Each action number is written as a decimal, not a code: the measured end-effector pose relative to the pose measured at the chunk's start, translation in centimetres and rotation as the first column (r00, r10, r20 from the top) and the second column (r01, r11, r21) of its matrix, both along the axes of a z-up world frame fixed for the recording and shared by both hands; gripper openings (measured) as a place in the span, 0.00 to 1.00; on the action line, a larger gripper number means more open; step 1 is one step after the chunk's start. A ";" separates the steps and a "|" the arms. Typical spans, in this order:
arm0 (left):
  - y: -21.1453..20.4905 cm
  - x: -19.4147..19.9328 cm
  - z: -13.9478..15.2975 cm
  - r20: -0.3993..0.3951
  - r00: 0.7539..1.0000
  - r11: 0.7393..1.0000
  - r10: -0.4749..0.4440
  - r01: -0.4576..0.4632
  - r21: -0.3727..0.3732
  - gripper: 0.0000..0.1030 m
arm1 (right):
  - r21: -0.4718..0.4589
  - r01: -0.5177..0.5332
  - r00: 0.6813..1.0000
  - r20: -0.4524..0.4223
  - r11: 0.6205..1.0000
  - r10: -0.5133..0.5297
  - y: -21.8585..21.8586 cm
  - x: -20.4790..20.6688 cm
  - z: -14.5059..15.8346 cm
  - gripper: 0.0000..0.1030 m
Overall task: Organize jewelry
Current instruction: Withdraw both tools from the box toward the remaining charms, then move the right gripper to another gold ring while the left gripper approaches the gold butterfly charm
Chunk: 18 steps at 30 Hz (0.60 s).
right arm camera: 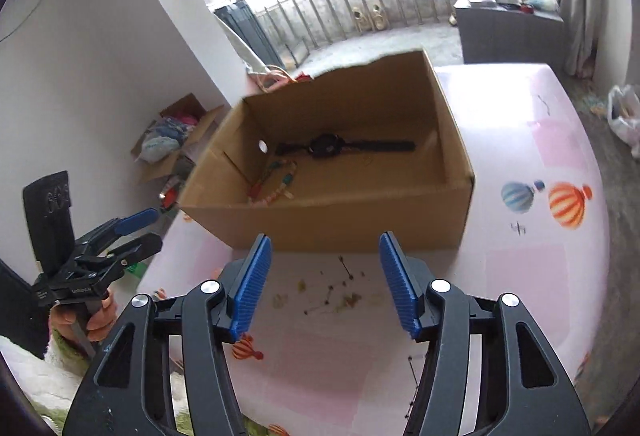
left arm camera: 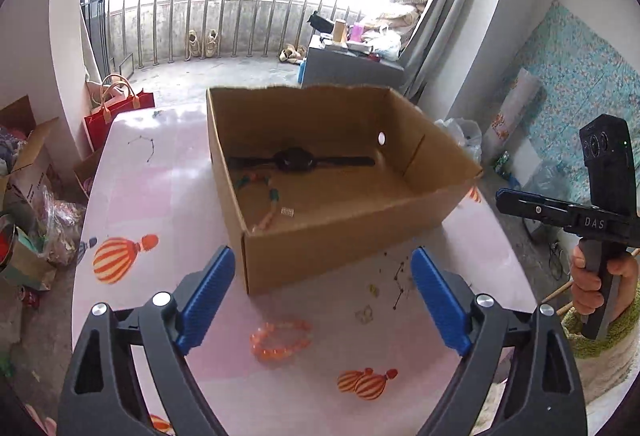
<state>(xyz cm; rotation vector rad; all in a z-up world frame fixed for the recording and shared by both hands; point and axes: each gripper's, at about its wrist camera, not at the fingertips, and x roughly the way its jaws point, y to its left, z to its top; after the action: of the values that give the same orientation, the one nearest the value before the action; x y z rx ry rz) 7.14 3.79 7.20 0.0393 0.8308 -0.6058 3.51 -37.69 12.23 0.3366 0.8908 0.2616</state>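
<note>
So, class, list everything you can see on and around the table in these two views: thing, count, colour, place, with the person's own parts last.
cardboard box: one, brown, open-topped, on the table
watch: one, black, flat inside the box at the back
bead necklace: one, pink with teal beads, inside the box
orange bead bracelet: one, orange, on the table in front of the box
small earrings and pins: several, dark and pale yellow, scattered on the table before the box
tablecloth: one, pink with balloon prints
red bag: one, red, on the floor beyond the table
left gripper: one, black with blue pads, open and empty
right gripper: one, black with blue pads, open and empty
hand: one, holding the right gripper's handle
</note>
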 end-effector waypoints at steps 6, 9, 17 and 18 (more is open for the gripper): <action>-4.0 -2.7 -6.3 -0.033 0.998 0.987 -0.044 0.049 0.151 0.85 | -0.142 0.086 0.982 -0.158 0.986 -0.108 1.8 -1.8 -7.1 0.54; -4.8 -3.5 -7.7 -0.002 0.998 0.981 -0.055 0.055 0.188 0.85 | -0.138 0.100 0.976 -0.181 0.985 -0.125 1.8 -2.2 -8.5 0.54; -7.0 -4.5 -8.7 0.060 0.983 0.965 -0.171 0.155 0.212 0.55 | -0.135 0.058 0.991 -0.112 0.989 -0.073 1.8 -1.9 -8.0 0.53; -7.2 -4.4 -9.0 0.053 0.981 0.962 -0.186 0.171 0.212 0.53 | -0.133 0.048 0.992 -0.107 0.990 -0.062 1.9 -1.8 -7.9 0.53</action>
<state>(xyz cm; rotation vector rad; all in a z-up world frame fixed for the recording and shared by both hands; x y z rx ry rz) 2.75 -3.37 -1.76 0.3273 0.8220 -0.6812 1.76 -35.83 4.30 0.2554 1.0020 0.1335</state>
